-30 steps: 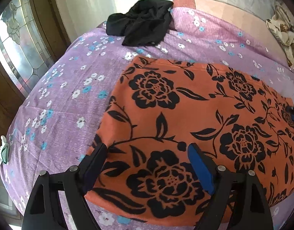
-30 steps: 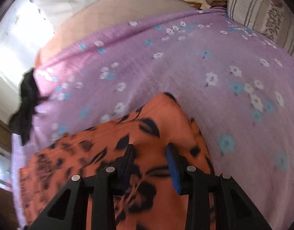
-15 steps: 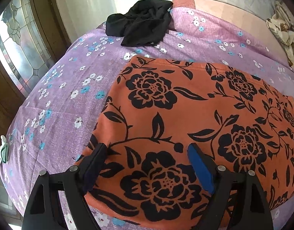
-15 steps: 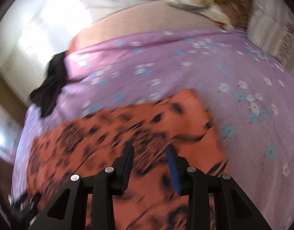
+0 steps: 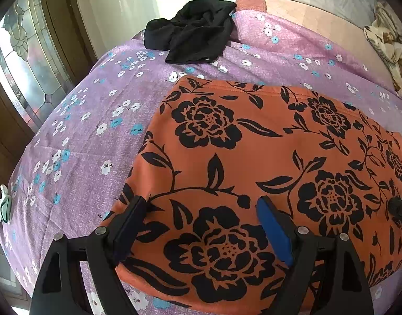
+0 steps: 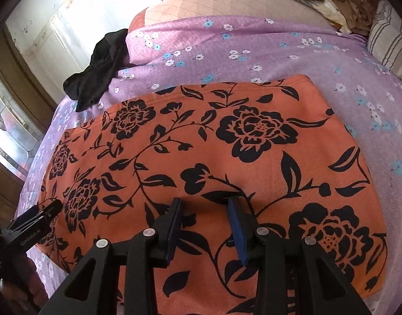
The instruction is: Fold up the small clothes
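Orange cloth with black flowers (image 5: 266,157) lies spread flat on the purple flowered bedsheet (image 5: 77,136), filling the centre and right of my left wrist view and the middle of my right wrist view. My left gripper (image 5: 198,225) hovers over its near left corner, fingers spread wide with nothing between them; the left finger (image 5: 130,225) sits over the cloth's left edge. My right gripper (image 6: 205,223) hangs above the near middle of the cloth, fingers partly apart, pads clear of the fabric, gripping nothing. The cloth's long axis runs left to right across both frames, its hemmed far edge facing the top of the picture. A crumpled black garment (image 5: 193,39) lies at the upper centre of the left view, well apart from the cloth.
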`<state>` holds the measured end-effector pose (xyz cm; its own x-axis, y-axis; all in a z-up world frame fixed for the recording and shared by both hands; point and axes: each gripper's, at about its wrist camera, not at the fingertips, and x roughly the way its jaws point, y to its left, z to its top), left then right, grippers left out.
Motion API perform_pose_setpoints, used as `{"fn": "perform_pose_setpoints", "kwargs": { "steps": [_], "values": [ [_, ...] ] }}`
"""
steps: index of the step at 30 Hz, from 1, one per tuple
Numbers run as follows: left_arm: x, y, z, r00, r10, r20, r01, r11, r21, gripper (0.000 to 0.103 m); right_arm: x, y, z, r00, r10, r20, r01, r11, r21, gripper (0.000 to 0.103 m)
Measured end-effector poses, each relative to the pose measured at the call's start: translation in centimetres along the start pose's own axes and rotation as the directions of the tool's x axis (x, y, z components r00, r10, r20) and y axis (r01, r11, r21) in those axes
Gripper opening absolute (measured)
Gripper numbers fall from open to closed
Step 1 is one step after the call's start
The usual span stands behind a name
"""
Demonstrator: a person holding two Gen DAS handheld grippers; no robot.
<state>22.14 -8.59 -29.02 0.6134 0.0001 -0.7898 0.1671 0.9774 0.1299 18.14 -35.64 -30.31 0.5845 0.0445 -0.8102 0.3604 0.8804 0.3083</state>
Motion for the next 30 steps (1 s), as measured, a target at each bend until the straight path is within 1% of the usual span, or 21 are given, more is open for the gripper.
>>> {"fn": "perform_pose_setpoints", "kwargs": {
  "steps": [7,14,15,16,17,18,22,26,30],
  "values": [
    [-0.1,-0.1,-0.1,1.000,0.002,0.003,-0.002,1.000,-0.001,0.086,0.0,-0.2,-0.2,1.000,0.009,0.007,-0.009,1.000,0.024,0.040],
    [-0.4,-0.4,0.0,1.000,-0.001,0.008,0.001,1.000,-0.008,0.086,-0.7,-0.8,-0.3,0.999,0.042,-0.010,-0.041,0.997,0.068,0.040],
    [-0.5,-0.5,0.0,1.000,-0.004,0.010,0.004,1.000,-0.010,0.086,-0.9,-1.0,-0.3,0.998,0.053,-0.014,-0.052,0.995,0.082,0.042],
    [-0.6,-0.5,0.0,1.000,-0.007,0.013,0.007,1.000,-0.010,0.086,-1.2,-1.1,-0.4,0.997,0.072,-0.019,-0.070,0.993,0.098,0.046],
    [-0.7,-0.6,0.0,1.000,-0.009,0.017,0.009,1.000,-0.008,0.086,-1.6,-1.4,-0.5,0.995,0.100,-0.020,-0.097,0.988,0.120,0.054],
    [-0.8,-0.7,0.0,1.000,-0.010,0.021,0.010,1.000,-0.005,0.086,-2.1,-1.5,-0.6,0.993,0.118,-0.013,-0.116,0.983,0.140,0.057],
    [-1.3,-1.1,0.0,0.999,-0.021,0.033,0.021,1.000,-0.002,0.086,-4.4,-1.9,-1.0,0.992,0.127,0.021,-0.128,0.980,0.150,0.057],
    [-1.7,-1.3,0.0,0.999,-0.027,0.044,0.027,1.000,0.000,0.086,-6.6,-2.8,-1.7,0.987,0.154,0.036,-0.158,0.972,0.175,0.057],
    [-2.4,-1.4,0.0,0.997,-0.045,0.059,0.045,0.999,-0.005,0.086,-8.5,-4.1,-2.6,0.986,0.160,0.039,-0.165,0.963,0.211,0.057]
  ]
}}
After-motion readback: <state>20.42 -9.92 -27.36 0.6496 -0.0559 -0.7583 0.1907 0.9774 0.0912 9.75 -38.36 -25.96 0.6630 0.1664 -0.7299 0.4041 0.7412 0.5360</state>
